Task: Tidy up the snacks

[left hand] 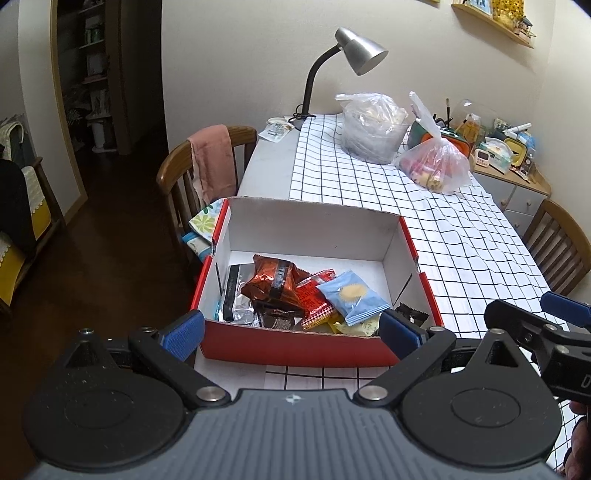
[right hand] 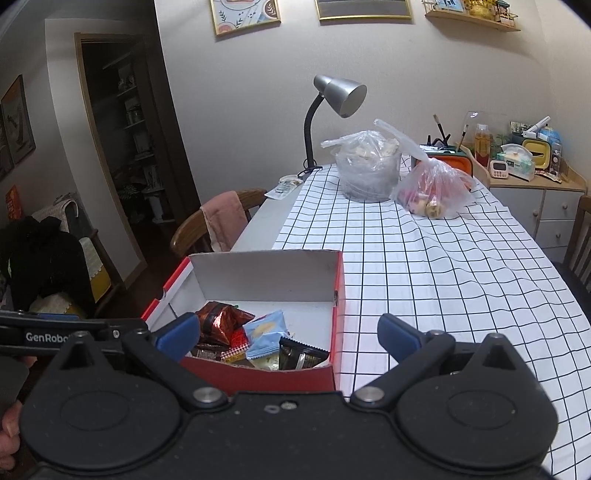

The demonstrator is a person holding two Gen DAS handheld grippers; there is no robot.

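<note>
Snacks (left hand: 314, 295) lie in a heap inside a red box (left hand: 295, 347) with white walls. The left gripper (left hand: 291, 330) hangs just in front of the box, wide apart and holding nothing. Its blue pads (left hand: 183, 332) sit by the near corners of the box. The right gripper (right hand: 288, 334) is also spread wide with nothing in it, near the box's right corner.

In the heap are a shiny brown pack (left hand: 273, 282), a red pack (left hand: 314, 301), a light blue pack (left hand: 351, 295) with a yellow round picture, and a dark pack (right hand: 299, 354) at the right end. The box stands at the near edge of the counter (left hand: 443, 229), on a white cloth with black squares.

Farther back are a clear bag (left hand: 373, 125), a pinkish bag (left hand: 436, 162) and a gray lamp (left hand: 354, 51).

Only the left view shows the silver wrapper (left hand: 240, 314) at the box's left end. Only the right view shows the framed pictures (right hand: 245, 14) on the wall.
</note>
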